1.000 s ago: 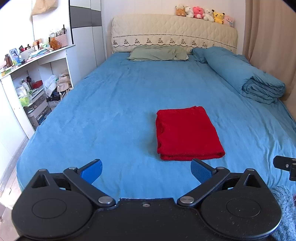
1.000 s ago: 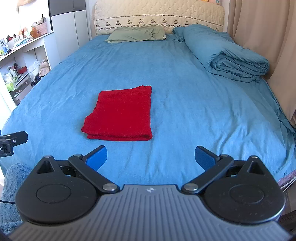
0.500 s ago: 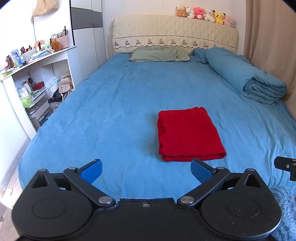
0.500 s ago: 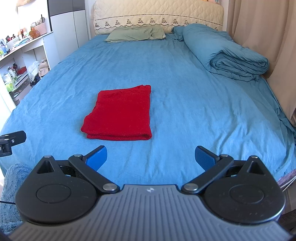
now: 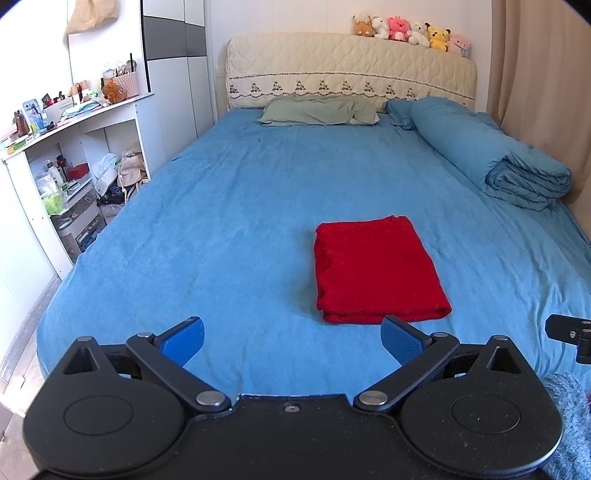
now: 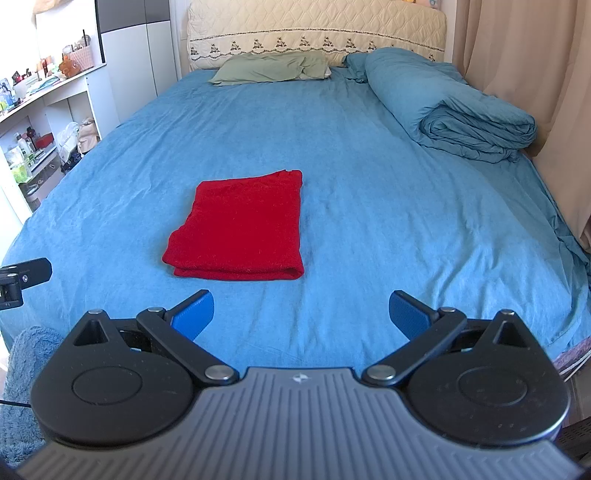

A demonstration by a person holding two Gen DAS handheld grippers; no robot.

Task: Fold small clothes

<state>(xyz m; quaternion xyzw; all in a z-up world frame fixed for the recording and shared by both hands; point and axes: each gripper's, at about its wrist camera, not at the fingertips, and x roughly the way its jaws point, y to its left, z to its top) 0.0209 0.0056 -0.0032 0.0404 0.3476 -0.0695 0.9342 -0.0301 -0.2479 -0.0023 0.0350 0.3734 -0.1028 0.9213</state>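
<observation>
Blue-sheeted bed [image 5: 229, 236]: folded red knit garment [image 5: 373, 269] near foot edge, long axis headward; left gripper [image 5: 291, 338] seemingly nearer, right gripper [image 6: 301, 312] likewise agape, empty.

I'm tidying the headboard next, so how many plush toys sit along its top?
6, in a row on the headboard's right end: brown, white, pink, white, yellow, pale pink. The right wrist view crops them.
</observation>
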